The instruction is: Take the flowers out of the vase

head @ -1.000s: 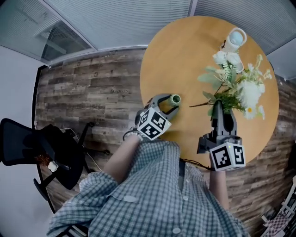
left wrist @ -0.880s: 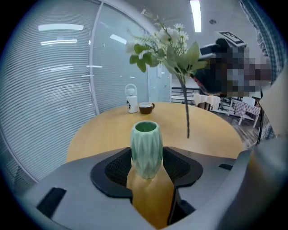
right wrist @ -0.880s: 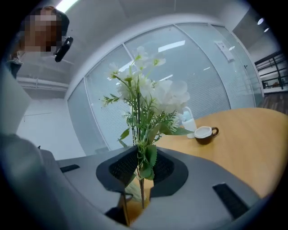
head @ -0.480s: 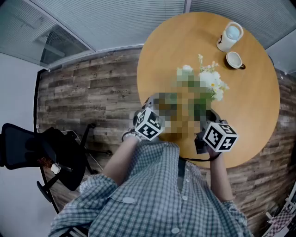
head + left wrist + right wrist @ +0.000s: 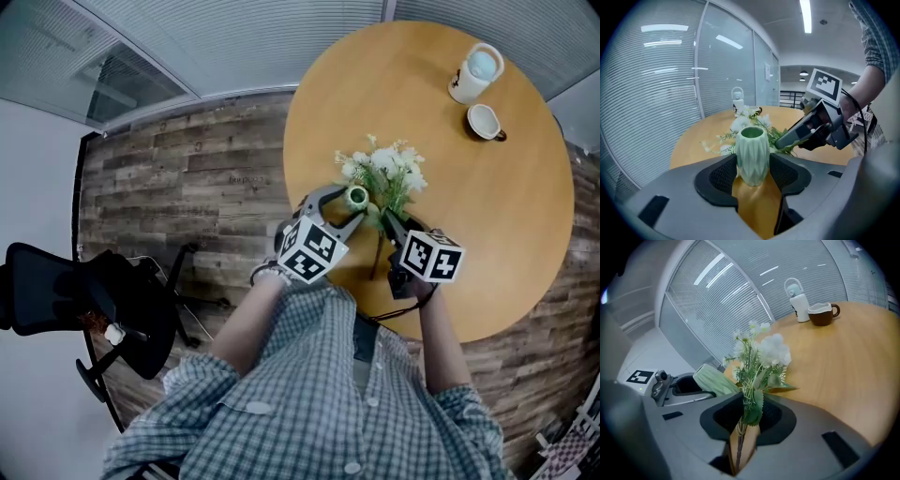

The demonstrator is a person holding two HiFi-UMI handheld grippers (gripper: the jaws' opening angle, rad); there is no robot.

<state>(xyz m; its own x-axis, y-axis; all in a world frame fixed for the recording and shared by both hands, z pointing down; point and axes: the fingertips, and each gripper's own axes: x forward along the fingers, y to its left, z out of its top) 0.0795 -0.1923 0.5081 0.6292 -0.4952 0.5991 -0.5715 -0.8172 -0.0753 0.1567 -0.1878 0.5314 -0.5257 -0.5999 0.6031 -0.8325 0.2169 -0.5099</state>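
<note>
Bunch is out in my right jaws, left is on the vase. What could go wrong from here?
1. The flowers are close beside the vase in the left gripper; leaves could catch its rim and tip it.
2. The right gripper pinches only thin stems low down, so the top-heavy bunch may swivel, or a stem may slip out.

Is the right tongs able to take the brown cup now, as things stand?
Probably not yet. The right tongs are shut on the flowers, so they are occupied. The table between them and the brown cup looks bare, so only the held flowers hinder.
</note>
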